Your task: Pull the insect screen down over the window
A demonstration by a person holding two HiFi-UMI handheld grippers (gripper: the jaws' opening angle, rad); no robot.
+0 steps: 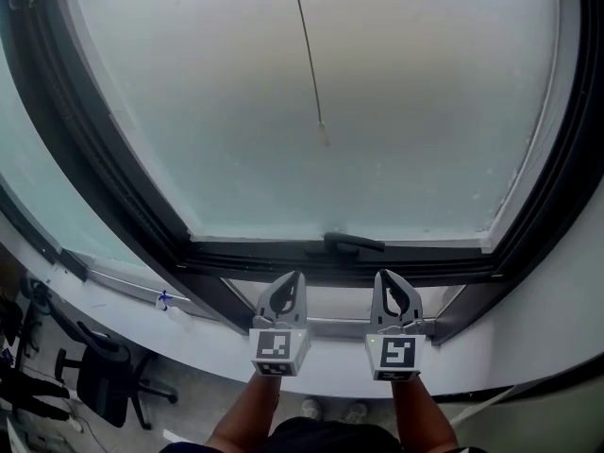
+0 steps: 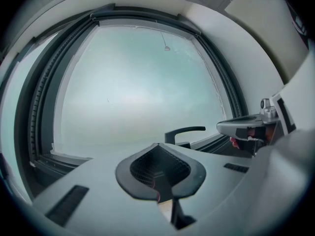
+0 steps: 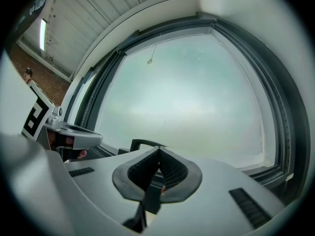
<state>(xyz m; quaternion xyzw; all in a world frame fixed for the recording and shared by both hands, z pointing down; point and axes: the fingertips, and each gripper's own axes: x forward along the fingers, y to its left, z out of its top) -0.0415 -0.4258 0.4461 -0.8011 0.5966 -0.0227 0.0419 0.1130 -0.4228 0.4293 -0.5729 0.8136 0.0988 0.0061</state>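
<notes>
Two grippers, both fully closed and gripping nothing (pads are meeting tip to tip in each gripper view). Taking the window handle [image 1: 354,243] as reference: the left gripper [image 1: 287,289] is hovering just below and left of it, and the right gripper [image 1: 394,286] is hovering just below and right of it. Neither is touching it. They are sitting side by side, near each other but apart, both pointing roughly level at the frosted pane [image 1: 396,111]. The handle is lying flat along the bottom rail of the dark window frame [image 1: 104,206], with its lever pointing right. The pull cord [image 1: 308,55] is hanging down the pane from above, its small end knob stopping well above the handle and slightly left of it. Insect screen: I'm not managing to tell it from the pane. In the left gripper view a dark bar [image 2: 142,17] is running along the frame top, far above the handle, where the cord is starting; can't tell what it is. The white sill [image 1: 528,338] is running below the handle, under both grippers. An office chair [image 1: 104,377] is standing well down-left of the handle.
</notes>
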